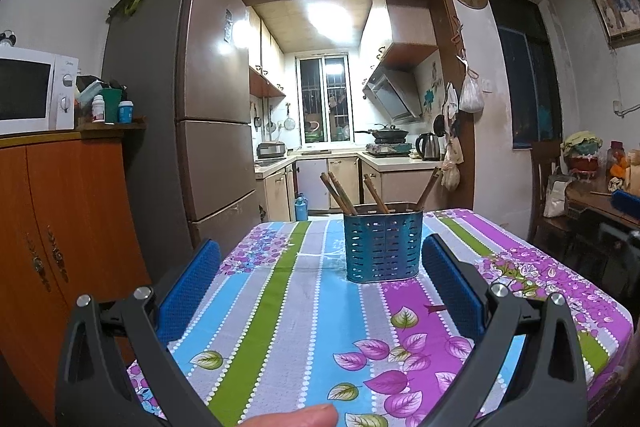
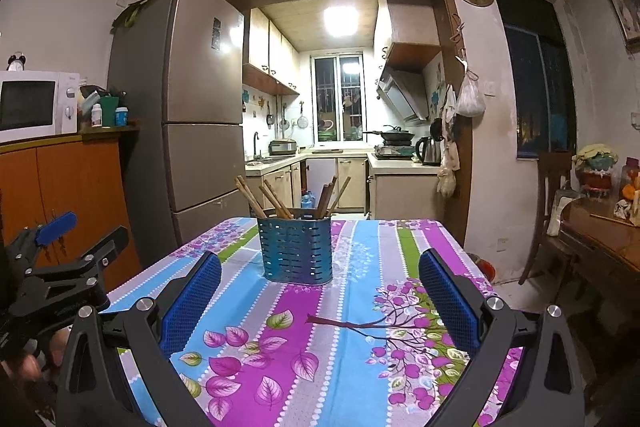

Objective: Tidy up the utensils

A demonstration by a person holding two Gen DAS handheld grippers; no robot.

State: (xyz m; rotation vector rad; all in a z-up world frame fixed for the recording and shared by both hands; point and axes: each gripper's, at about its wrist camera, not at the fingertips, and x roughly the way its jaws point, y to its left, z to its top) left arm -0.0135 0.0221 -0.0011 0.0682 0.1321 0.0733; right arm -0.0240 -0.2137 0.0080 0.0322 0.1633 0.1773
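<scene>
Item: blue perforated utensil holder (image 1: 383, 243), standing upright on the striped floral tablecloth (image 1: 288, 307), toward the table's far end. Its wider face is turned to both cameras.

Contents: brown wooden chopsticks (image 1: 340, 193), lower ends in the holder, upper ends fanning upward. In the left wrist view, two sticks lean toward 11 o'clock, one shorter stick leans likewise near centre, and one leans toward 1 o'clock at the right side. In the right wrist view, the chopsticks (image 2: 276, 201) read as more sticks: several lean toward 10–11 o'clock, others toward 12–1 o'clock.

Left gripper (image 1: 320, 255): jaws spread wide, blue pads either side of the frame, nothing between them. The holder sits ahead, at about 1 o'clock from the gap's centre, apart from both pads. A fingertip (image 1: 300, 417) shows at 6 o'clock.

Right gripper (image 2: 320, 267): jaws equally wide apart, holding nothing. The holder (image 2: 295, 249) lies ahead at about 11 o'clock, clear of both pads.

Seen only from the right wrist: the left gripper's body (image 2: 60, 267) from the side at 9 o'clock, beside the table edge, and a hand (image 2: 32, 359) on its grip.

Background, both views: refrigerator (image 1: 192, 107), microwave (image 1: 36, 91) on an orange cabinet (image 1: 72, 219), kitchen beyond.
</scene>
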